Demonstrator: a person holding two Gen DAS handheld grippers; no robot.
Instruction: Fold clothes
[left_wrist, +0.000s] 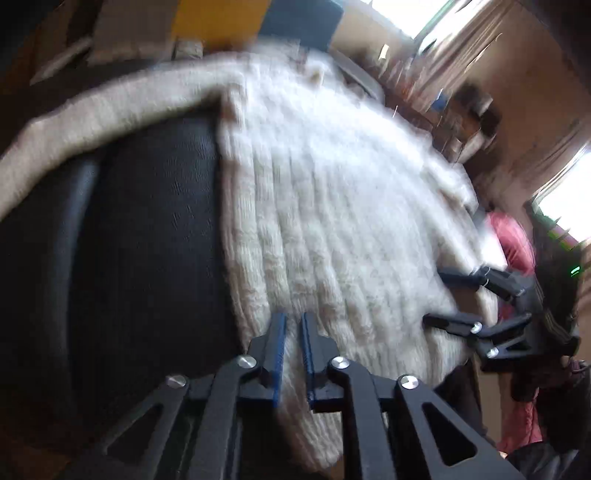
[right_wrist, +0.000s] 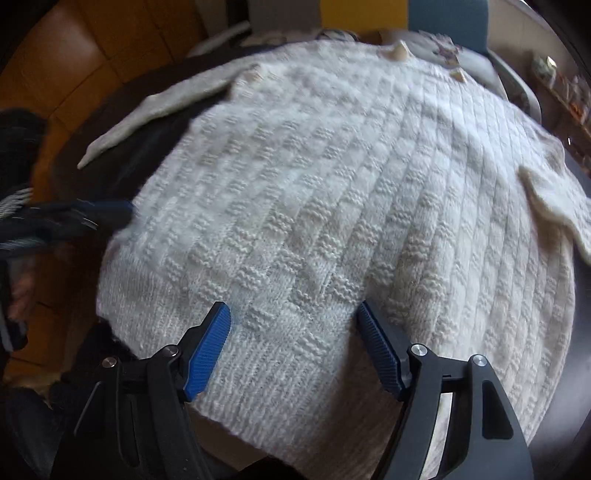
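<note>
Blue ribbed pads (right_wrist: 205, 354) on the right gripper (right_wrist: 291, 321) stand wide apart, released, straddling the ribbed hem of the cream knit sweater (right_wrist: 314, 192) without pinching it. The left gripper (left_wrist: 293, 325) has its pads (left_wrist: 279, 350) drawn close, a narrow slot between them, and hem wool shows in that slot; the frame is motion-blurred, so I cannot tell whether it is clamped on the knit or merely close to it.

Outward: the sweater lies spread flat, face up, over a dark leather-look seat (left_wrist: 147, 229), hem at the near edge, neckline toward the far edge. One sleeve (left_wrist: 103, 114) runs out straight toward the far left corner; the other sleeve (right_wrist: 554, 206) lies off the right edge.

Progress, as judged: body and both sleeves are laid out full width, no fold line showing anywhere. That fits a garment smoothed out ahead of folding, or equally one opened out again; the frames do not settle which. Whatever folding the task wants is not present in how it lies now.

View differences: the right wrist view gives the whole knit pattern, both sleeves and pale tags at the neckline (right_wrist: 400, 51). The left wrist view alone shows the bare seat, windows (left_wrist: 565, 206), a red cloth (left_wrist: 513, 240), and the right gripper side-on, fingers parted.
</note>
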